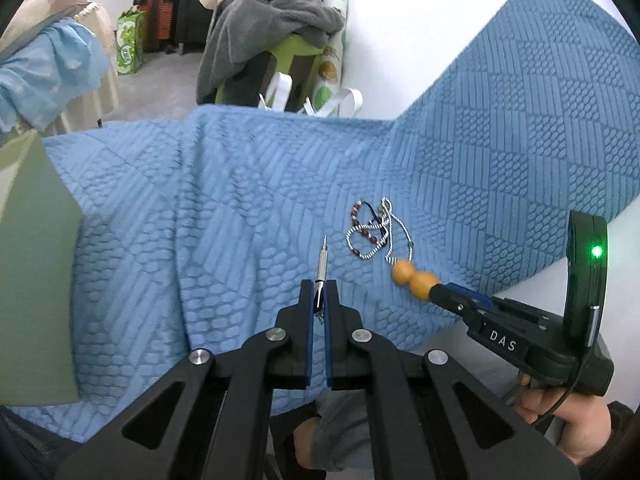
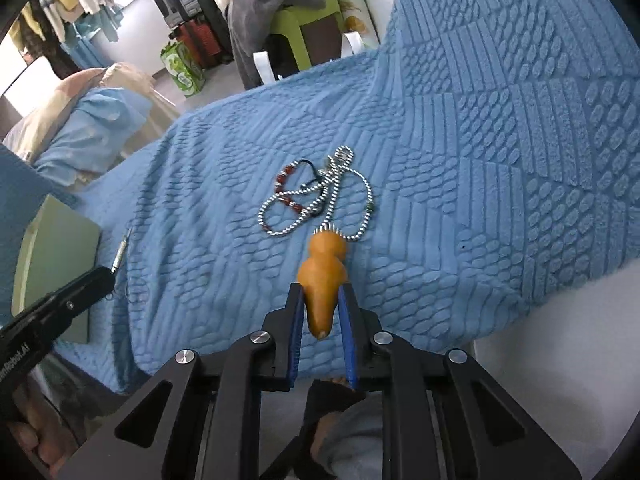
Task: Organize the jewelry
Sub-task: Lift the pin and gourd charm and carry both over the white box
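The right gripper pinched the orange gourd pendant by its narrow end, probably to draw its beaded chain free of the red-bead bracelet tangled just beyond the pendant. Left of the pendant, the left gripper — jaws pressed together — clamped a slim silver pendant above the blue quilt.

A blue bedspread embossed with geometric patches carries an orange gourd pendant, its black-and-white striped cord and dark-red beads.
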Available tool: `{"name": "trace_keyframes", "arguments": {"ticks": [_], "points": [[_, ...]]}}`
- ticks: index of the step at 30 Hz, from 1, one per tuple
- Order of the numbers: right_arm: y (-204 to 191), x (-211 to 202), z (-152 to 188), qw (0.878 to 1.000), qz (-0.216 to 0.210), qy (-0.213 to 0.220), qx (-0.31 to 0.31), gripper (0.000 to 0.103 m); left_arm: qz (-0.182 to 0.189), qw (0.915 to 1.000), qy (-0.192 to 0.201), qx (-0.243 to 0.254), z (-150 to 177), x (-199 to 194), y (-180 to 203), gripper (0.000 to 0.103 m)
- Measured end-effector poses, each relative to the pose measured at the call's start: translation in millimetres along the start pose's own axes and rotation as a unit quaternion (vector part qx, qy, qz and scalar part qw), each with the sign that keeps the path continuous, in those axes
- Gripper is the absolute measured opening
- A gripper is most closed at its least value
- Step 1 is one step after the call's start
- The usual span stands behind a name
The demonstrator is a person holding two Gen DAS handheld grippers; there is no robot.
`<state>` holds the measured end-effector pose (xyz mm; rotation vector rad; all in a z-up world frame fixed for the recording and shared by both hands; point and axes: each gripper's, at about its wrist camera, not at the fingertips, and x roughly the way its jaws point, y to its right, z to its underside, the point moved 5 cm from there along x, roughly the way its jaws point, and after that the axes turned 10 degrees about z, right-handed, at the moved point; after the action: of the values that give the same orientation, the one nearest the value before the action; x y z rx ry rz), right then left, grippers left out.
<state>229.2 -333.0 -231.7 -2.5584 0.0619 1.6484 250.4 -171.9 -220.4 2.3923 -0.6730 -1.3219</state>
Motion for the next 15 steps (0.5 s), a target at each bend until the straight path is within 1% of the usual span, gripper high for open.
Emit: {"name": "trace_keyframes", "arguments": {"ticks": [10,15], "points": [[-31,-28,-22,0.999,0.006,0.035,-0.018,0.014,-0.012,0.9993,0.034,-0.001,-31,-48,-11,0.003],[-47,-46,-35,0.998,0.002,0.054,-0.025,0.014,-0.018,0.9987,0.048,-0.002,-42,-69,-16,0.003]]}}
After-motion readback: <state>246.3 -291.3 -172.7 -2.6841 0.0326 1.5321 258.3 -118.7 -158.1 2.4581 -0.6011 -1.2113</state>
